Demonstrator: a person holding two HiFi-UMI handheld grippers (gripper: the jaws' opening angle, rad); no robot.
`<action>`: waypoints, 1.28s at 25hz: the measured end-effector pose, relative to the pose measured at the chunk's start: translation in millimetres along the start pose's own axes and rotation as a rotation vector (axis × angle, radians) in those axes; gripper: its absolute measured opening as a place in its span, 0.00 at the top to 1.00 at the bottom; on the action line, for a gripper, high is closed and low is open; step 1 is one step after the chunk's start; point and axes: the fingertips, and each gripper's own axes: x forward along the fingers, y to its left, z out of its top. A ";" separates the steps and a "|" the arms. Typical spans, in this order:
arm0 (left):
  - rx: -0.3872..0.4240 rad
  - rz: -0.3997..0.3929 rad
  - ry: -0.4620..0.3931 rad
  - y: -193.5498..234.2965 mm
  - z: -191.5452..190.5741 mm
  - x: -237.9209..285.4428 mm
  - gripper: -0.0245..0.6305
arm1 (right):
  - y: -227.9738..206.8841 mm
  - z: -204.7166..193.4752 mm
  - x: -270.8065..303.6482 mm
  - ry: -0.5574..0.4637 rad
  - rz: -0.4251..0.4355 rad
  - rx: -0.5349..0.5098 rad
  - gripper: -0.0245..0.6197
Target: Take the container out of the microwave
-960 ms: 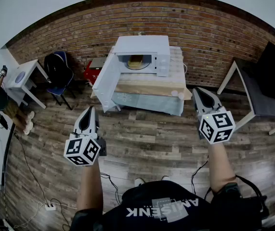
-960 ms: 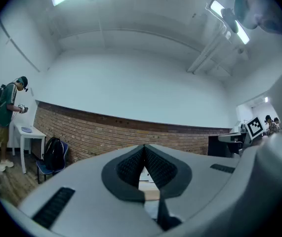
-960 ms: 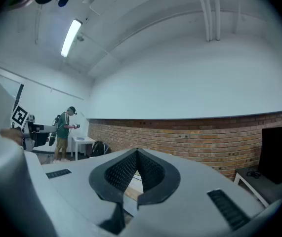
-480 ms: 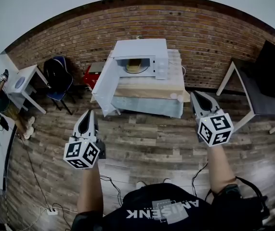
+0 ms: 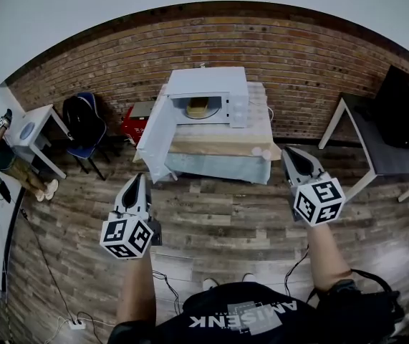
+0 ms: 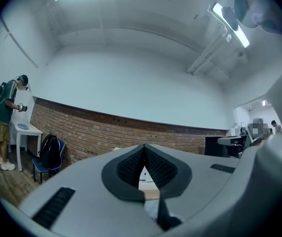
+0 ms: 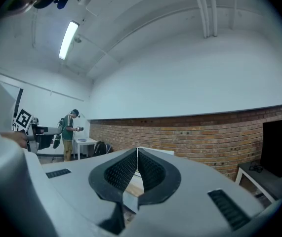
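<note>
Yellowish container (image 5: 198, 108) shows only dimly inside the open microwave (image 5: 208, 83).

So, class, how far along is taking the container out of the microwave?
Done: the microwave door hangs open. In hand: nothing; the left gripper and right gripper are shut, empty, short of the table. Left: reach in, grip the container, lift it out.
</note>
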 end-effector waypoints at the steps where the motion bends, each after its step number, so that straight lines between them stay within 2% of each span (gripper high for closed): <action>1: -0.002 -0.002 0.000 1.3 -0.2 1.0 0.94 | 1.5 0.5 0.8 0.000 0.000 -0.005 0.90; 6: -0.012 -0.012 -0.005 12.5 3.6 3.9 0.94 | 9.5 5.3 5.0 -0.003 -0.024 -0.023 0.90; 16: 0.018 -0.056 -0.037 47.5 8.3 -0.1 0.94 | 55.6 18.9 24.3 -0.031 -0.046 -0.069 0.90; 22: 0.001 -0.089 -0.041 63.9 5.7 2.5 0.94 | 78.0 19.7 29.6 -0.025 -0.055 -0.101 0.90; 32: 0.013 -0.071 -0.048 72.2 1.8 27.1 0.94 | 69.8 21.1 74.2 -0.041 -0.010 -0.124 0.90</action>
